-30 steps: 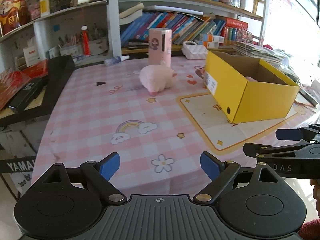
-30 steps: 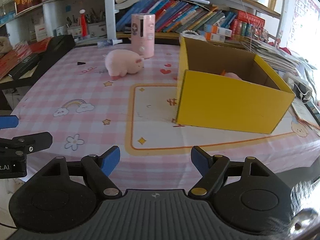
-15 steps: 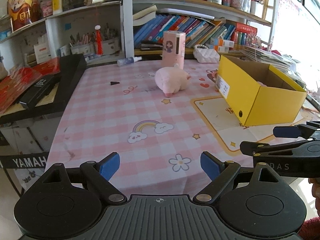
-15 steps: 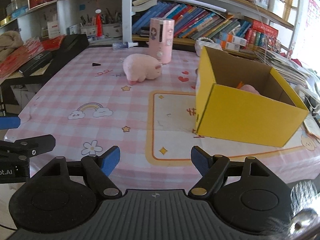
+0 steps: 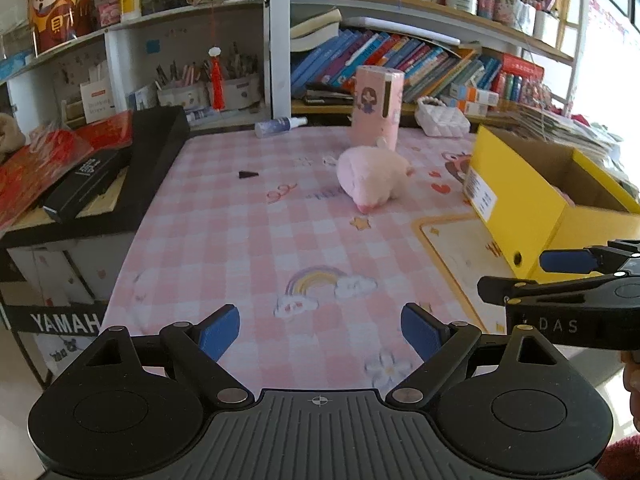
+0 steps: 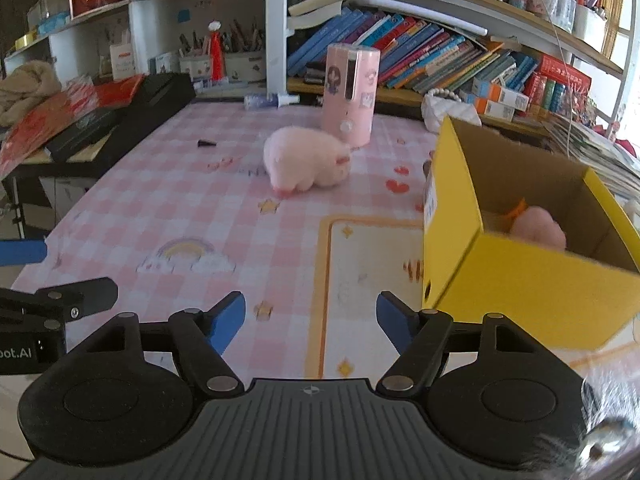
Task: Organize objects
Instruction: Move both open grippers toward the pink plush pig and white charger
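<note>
A pink plush pig (image 5: 372, 178) (image 6: 306, 162) lies on the pink checked tablecloth (image 5: 248, 240), in front of a tall pink cylinder (image 5: 376, 106) (image 6: 351, 94). To the right stands an open yellow box (image 5: 520, 208) (image 6: 516, 276) with another pink plush (image 6: 540, 230) inside. My left gripper (image 5: 320, 330) hovers over the table's near edge, open and empty. My right gripper (image 6: 310, 320) is near the box's front corner; its jaws are closing with nothing between them. Each gripper shows at the edge of the other's view.
A black keyboard case (image 5: 156, 148) and red packets (image 5: 48, 164) lie along the table's left side. A small black piece (image 5: 248, 175), a spray bottle (image 5: 280, 125) and a white quilted pouch (image 5: 442, 120) sit near the back. Bookshelves (image 5: 400, 56) rise behind.
Both views have swung so the pig and box sit further right. The right gripper's blue fingertips stand slightly closer together than before. The left gripper's opening is unchanged.
</note>
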Tool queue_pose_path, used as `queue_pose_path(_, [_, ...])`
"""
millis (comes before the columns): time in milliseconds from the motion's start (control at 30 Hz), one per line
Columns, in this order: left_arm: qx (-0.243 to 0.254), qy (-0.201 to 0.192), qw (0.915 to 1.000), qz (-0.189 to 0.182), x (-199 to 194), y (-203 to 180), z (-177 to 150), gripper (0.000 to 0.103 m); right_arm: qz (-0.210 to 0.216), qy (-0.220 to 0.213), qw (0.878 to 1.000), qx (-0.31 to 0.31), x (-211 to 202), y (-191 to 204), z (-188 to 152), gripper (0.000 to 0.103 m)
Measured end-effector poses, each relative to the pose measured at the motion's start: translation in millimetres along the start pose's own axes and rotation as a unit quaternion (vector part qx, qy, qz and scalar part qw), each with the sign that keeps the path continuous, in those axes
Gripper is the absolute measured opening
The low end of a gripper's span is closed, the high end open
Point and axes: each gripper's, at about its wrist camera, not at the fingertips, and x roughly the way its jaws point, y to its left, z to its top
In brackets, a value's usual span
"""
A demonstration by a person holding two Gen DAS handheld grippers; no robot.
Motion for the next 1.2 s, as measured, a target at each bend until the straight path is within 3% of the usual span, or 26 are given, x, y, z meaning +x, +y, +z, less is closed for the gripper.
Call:
queue_pose_path(367, [-0.022,-0.008,0.9997,0.008,57.5,-7.5,53.9,0.09,0.006,-0.036,0.999,0.02,46.3,-41.5,74.8,0.071])
queue_pose_path(600, [-0.008,-0.019,0.9997,0.01,91.0,-22.6,85.6,0.09,0.013,-0.056,0.997,0.045,72.8,-67.5,120.4,0.071])
queue_pose_path(1200, [0.087,-0.006,0.9962,0.004,187.2,-65.0,123.5,0.09,0.02,-0.032,0.997,0.071,131.5,-101.9,158.3,0.071])
